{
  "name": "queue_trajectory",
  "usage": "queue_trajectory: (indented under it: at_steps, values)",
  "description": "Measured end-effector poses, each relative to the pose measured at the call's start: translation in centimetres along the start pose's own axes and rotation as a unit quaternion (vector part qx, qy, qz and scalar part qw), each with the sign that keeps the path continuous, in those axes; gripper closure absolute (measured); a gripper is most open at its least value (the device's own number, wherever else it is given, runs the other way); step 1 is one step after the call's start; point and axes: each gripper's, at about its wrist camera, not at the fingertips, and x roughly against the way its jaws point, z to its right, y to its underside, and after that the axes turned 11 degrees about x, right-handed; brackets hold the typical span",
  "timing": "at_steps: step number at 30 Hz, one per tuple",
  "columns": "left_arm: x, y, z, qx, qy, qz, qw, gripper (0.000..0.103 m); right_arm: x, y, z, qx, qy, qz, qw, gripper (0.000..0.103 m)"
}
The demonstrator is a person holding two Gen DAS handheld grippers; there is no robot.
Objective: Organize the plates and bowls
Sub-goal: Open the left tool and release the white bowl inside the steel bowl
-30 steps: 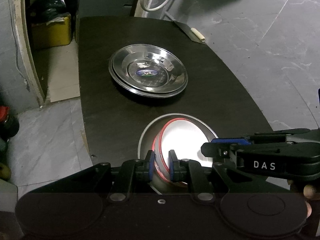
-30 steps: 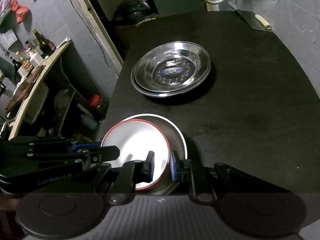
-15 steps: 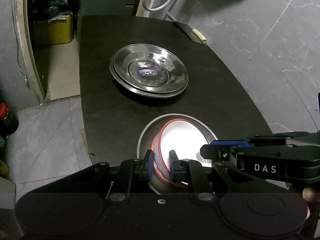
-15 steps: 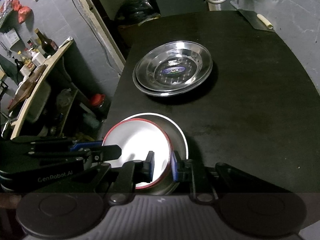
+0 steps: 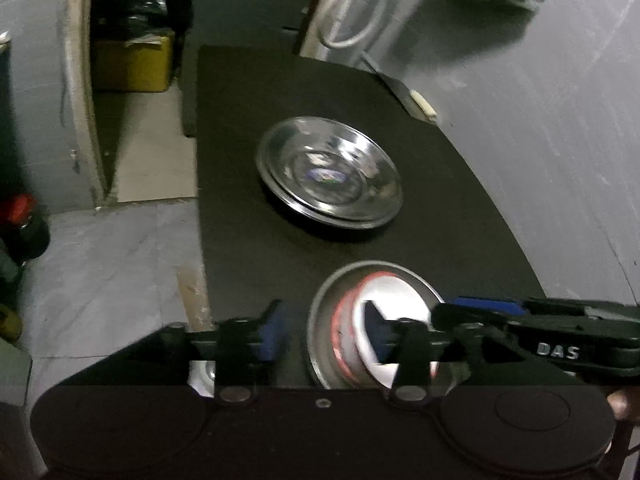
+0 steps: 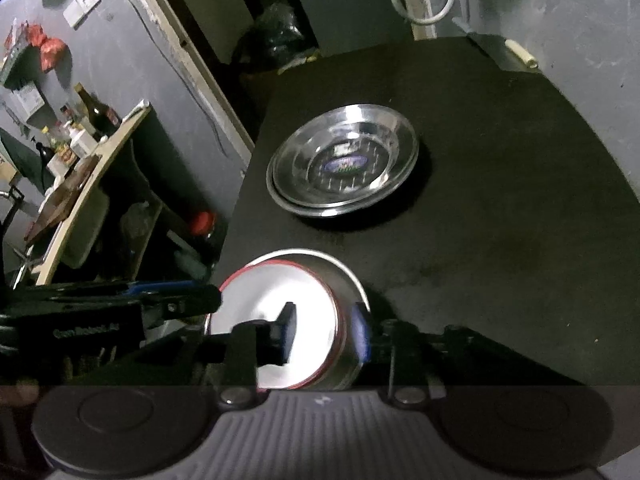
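A white bowl with a red rim (image 5: pixel 394 294) (image 6: pixel 276 292) sits inside a steel bowl (image 5: pixel 320 312) (image 6: pixel 352 280) at the near edge of the dark table (image 5: pixel 440 208). My left gripper (image 5: pixel 324 336) is open, its fingers straddling the left rims of both bowls. My right gripper (image 6: pixel 324 334) is open, its fingers either side of the bowls' right rims. Each gripper shows in the other's view, the right one (image 5: pixel 540 336) and the left one (image 6: pixel 120 308). Stacked steel plates (image 5: pixel 328 172) (image 6: pixel 344 160) lie farther back on the table.
A knife with a pale handle (image 5: pixel 420 104) (image 6: pixel 516 54) lies at the table's far right edge. A shelf with bottles (image 6: pixel 80 128) stands to the left. A yellow box (image 5: pixel 132 64) sits on the floor beyond the table. The table's left edge (image 5: pixel 200 220) drops to the floor.
Both grippers were shut on the nested bowls' rims and have now opened. The views shifted and blurred with the motion.
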Motion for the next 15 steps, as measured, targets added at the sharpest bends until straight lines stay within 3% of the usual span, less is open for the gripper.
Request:
queue_trajectory:
  at_steps: [2,5,6,7,9,15]
  values:
    - [0.4,-0.3,-0.6,0.011,-0.012,0.009,0.9998,0.028,0.3,-0.1,0.1,-0.002,0.009,0.008,1.000,0.053]
    - [0.7,-0.8,-1.6,0.025,-0.031,0.015,0.9991,0.015,0.7,-0.2,0.6,-0.009,0.025,0.017,1.000,0.034]
    - [0.7,-0.9,-2.0,0.028,-0.039,0.014,0.9987,0.002,0.7,-0.2,0.7,-0.011,0.031,0.017,0.999,0.026]
    - [0.5,-1.0,-2.3,0.030,-0.048,0.011,0.9983,0.001,0.7,-0.1,1.0,-0.016,0.038,0.017,0.999,0.021]
    - [0.2,-1.2,-2.9,0.031,-0.065,0.001,0.9974,0.001,0.5,-0.1,1.6,-0.027,0.048,0.012,0.998,0.002]
    - [0.2,-1.2,-3.8,0.044,-0.077,-0.006,0.9961,0.001,-0.2,0.6,3.7,-0.064,0.076,-0.019,0.995,0.000]
